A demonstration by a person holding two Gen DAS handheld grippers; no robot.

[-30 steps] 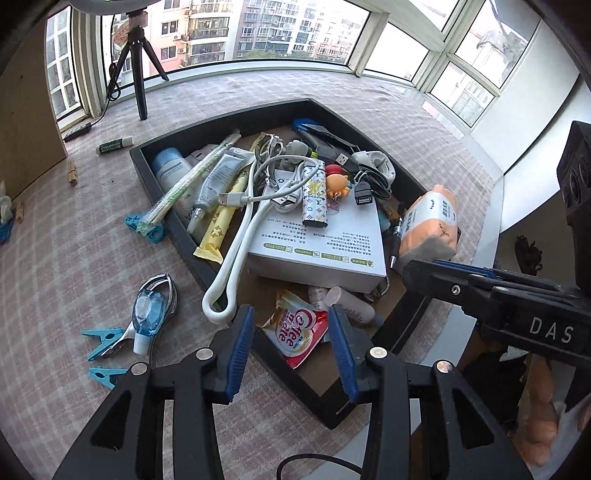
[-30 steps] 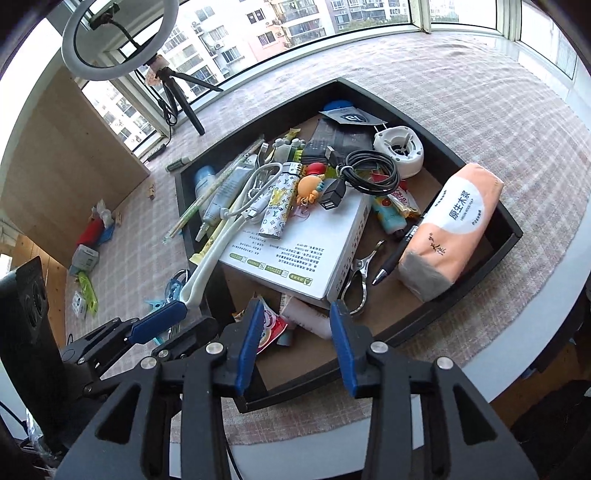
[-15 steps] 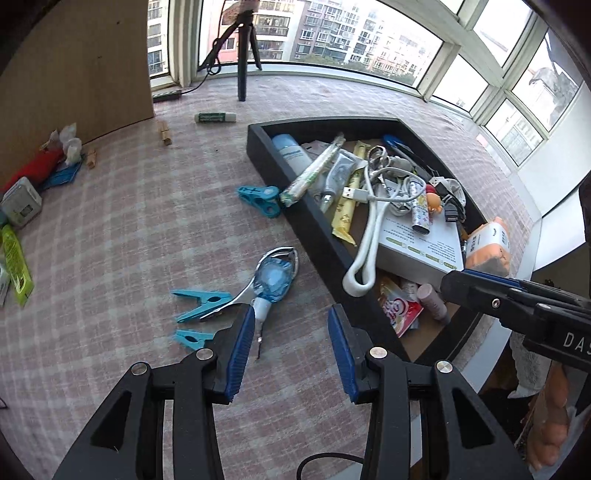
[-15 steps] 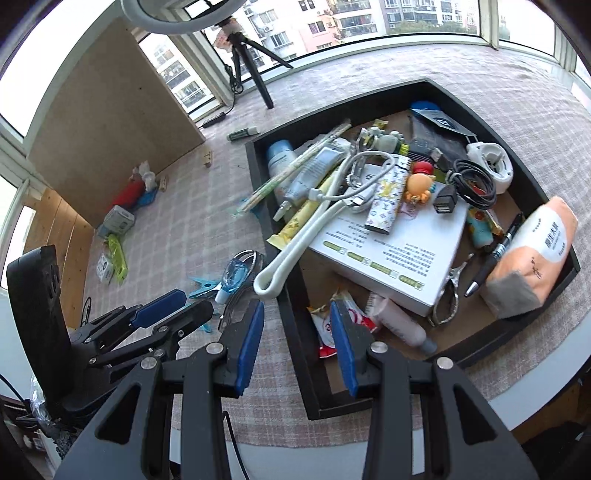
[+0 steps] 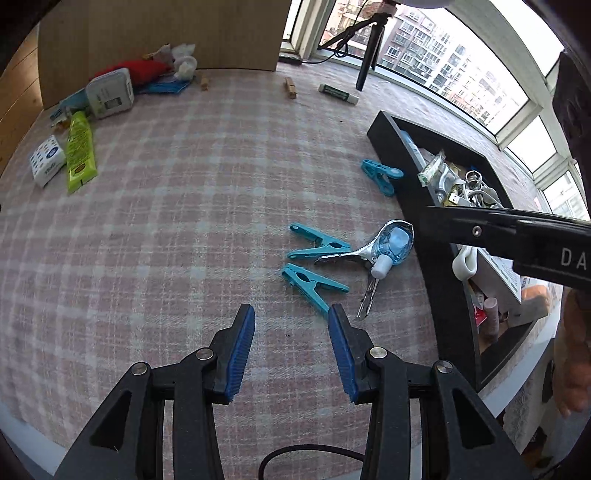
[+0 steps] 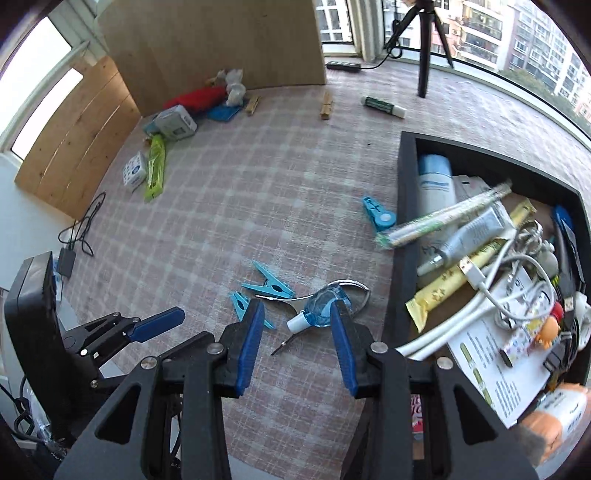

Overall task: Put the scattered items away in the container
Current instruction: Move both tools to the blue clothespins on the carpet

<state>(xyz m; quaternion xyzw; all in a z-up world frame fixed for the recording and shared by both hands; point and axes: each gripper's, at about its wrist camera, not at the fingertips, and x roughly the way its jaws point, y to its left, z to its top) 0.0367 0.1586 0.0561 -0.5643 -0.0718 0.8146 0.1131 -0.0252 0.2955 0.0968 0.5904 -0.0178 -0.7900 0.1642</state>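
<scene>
- On a checked pink tablecloth (image 5: 177, 206), just beside the left wall of a black tray (image 6: 406, 206) that serves as the container, lies a small cluster of loose items.
- The cluster holds two teal clothespins (image 5: 314, 284), a small blue bottle with a white cap (image 6: 321, 306) and a thin metal tool (image 5: 347, 254), all touching or nearly so.
- A third teal clip (image 6: 376, 214) lies apart, close to the tray wall, farther from the cameras.
- The left gripper (image 5: 291, 343) hovers over the cloth with its jaws released and nothing between them; the nearest clothespin sits just ahead of its right finger.
- The right gripper (image 6: 297, 332) is also released and empty, its fingers framing the blue bottle from above.
- The tray is already crowded with tubes, cables, a white box and packets.
- Likely step: picking up the cluster pieces.
- To do it well, take one item per gripper, and line the jaws across the clothespin's narrow body rather than along its length.
- Risk: the bottle is round and rests on the metal tool, so a closing grip could roll it or drag the tool along.
- Other clutter waits well apart near the wooden board (image 5: 159, 33).
</scene>
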